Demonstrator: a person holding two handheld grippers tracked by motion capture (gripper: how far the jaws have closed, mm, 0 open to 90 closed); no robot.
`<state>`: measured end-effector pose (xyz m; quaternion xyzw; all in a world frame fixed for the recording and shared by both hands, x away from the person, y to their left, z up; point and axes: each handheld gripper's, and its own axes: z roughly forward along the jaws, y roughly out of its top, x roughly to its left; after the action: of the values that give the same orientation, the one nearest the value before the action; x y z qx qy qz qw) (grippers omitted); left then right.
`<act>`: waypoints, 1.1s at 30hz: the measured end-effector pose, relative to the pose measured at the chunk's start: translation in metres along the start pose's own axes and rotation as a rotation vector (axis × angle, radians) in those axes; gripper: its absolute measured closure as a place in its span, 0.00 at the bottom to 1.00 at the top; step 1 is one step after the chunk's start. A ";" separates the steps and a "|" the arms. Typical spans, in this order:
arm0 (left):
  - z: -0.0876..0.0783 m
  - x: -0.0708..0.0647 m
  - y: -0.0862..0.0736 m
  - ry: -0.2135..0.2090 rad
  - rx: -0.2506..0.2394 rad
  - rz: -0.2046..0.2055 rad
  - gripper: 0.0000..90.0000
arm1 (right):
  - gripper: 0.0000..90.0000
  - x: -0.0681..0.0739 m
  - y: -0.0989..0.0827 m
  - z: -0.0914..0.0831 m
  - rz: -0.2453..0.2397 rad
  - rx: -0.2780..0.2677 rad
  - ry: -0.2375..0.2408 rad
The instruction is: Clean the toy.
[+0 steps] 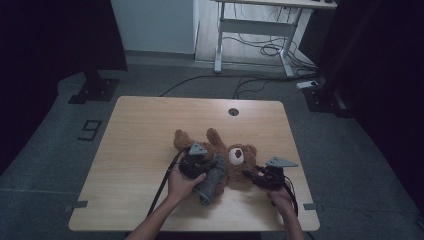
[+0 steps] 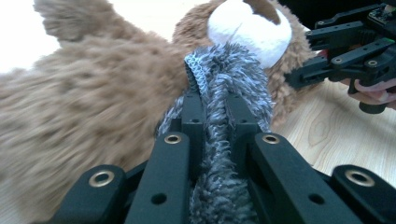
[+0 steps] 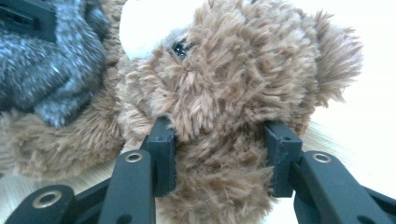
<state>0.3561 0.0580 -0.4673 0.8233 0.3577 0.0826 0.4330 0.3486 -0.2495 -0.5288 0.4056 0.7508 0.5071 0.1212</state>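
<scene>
A: How should the grey sock go onto the teddy bear cleanly?

B: Keep the left hand-held gripper clamped on the sock's cuff, and let the right hand-held gripper, pinching the bear's head fur, steady it (no tugging, I'd judge).

A: Where's the bear, and how does it lie?

B: On its back mid-counter, near the front edge. Its long axis runs from the legs at far left to the head at near right; the white muzzle faces up. The sock lies against its near side.
</scene>
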 end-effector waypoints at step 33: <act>0.078 -0.044 0.067 -0.027 -0.022 0.043 0.89 | 0.63 0.015 -0.001 0.014 -0.017 -0.022 -0.070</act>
<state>0.3932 -0.0469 -0.4561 0.8269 0.3333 0.0847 0.4450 0.3464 -0.2294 -0.5325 0.4154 0.7440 0.4995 0.1563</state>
